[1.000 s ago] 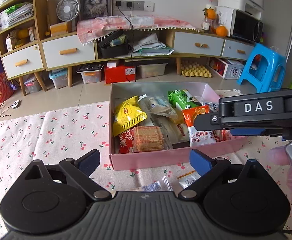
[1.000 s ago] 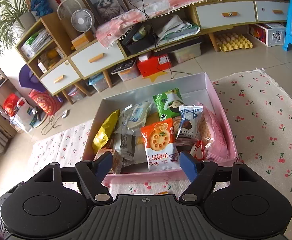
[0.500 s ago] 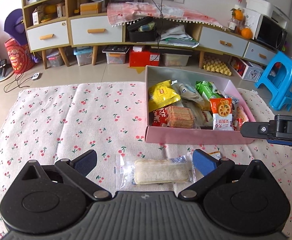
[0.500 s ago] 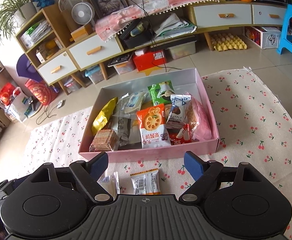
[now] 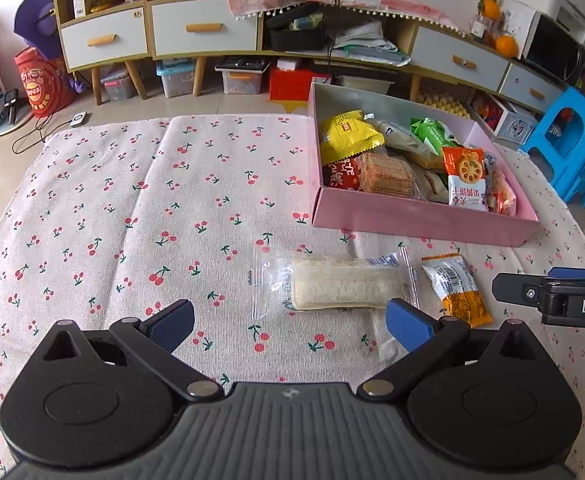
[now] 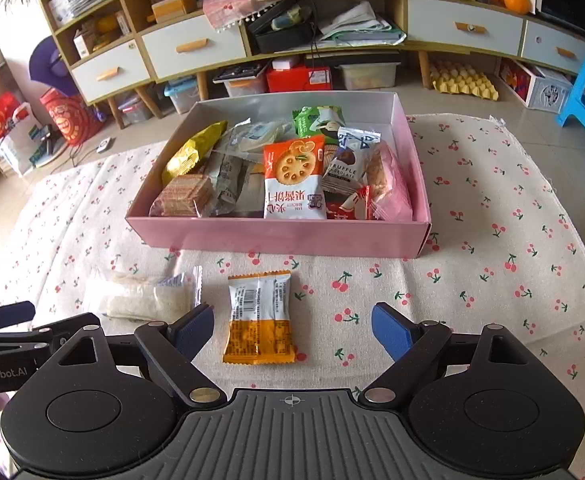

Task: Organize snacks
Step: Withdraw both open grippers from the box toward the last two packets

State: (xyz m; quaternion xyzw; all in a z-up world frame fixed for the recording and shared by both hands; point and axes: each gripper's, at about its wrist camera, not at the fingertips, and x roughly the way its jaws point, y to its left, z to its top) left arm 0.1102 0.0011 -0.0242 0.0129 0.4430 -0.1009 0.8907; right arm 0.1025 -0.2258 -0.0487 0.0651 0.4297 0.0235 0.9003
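Pink box (image 6: pixel 284 236) sits on the cherry-print cloth (image 5: pixel 132 208), packed with snacks. Two packets lie on the cloth just in front of it: clear-wrapped cake (image 5: pixel 342 288) and orange packet (image 6: pixel 259 316), side by side, apart. Left gripper (image 5: pixel 288 326) jaws wide, nothing gripped; cake lies ahead of its right finger. Right gripper (image 6: pixel 292 330) jaws have just been opening, now wide; orange packet lies between the fingers, pads not touching it.

Bare cherry-print cloth (image 5: pixel 140 216) lies open to the left; the pink box (image 6: pixel 276 236) walls the far side, with 2 packets just before it.
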